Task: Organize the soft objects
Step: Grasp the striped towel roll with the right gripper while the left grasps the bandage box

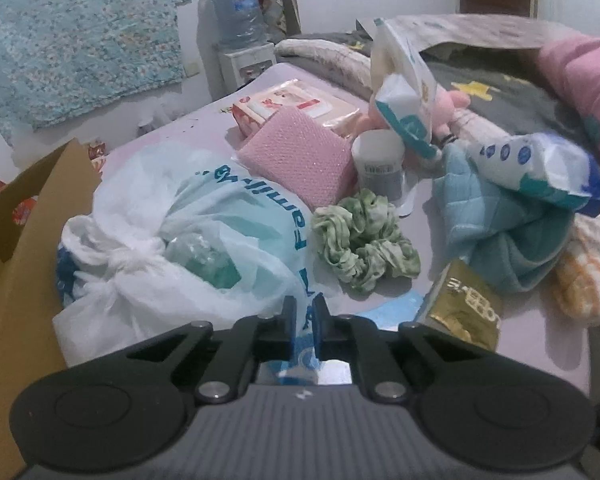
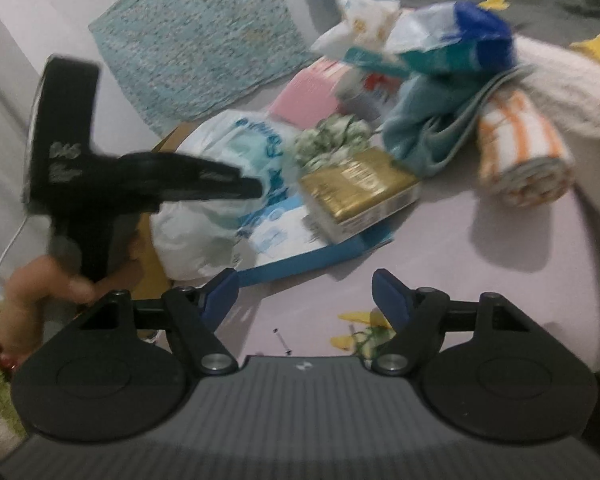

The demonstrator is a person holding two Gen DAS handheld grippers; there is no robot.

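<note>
My left gripper (image 1: 303, 322) is shut on the edge of a tied white plastic bag (image 1: 172, 236) with blue print, which lies at the left of the bed beside a cardboard box (image 1: 16, 248). The bag (image 2: 220, 184) and the left gripper (image 2: 256, 190) also show in the right wrist view. My right gripper (image 2: 305, 294) is open and empty over the bare sheet. A green scrunchie (image 1: 360, 240), a pink sponge (image 1: 300, 156), a blue quilted cloth (image 1: 496, 224) and an orange striped rolled towel (image 2: 520, 152) lie in the pile.
A gold packet (image 1: 460, 308), a white jar (image 1: 378, 164), a wipes pack (image 1: 296, 106) and diaper packs (image 1: 540, 168) crowd the bed (image 2: 480, 264). A pink plush toy (image 1: 458, 100) and blankets lie behind. A water dispenser (image 1: 240, 28) stands at the wall.
</note>
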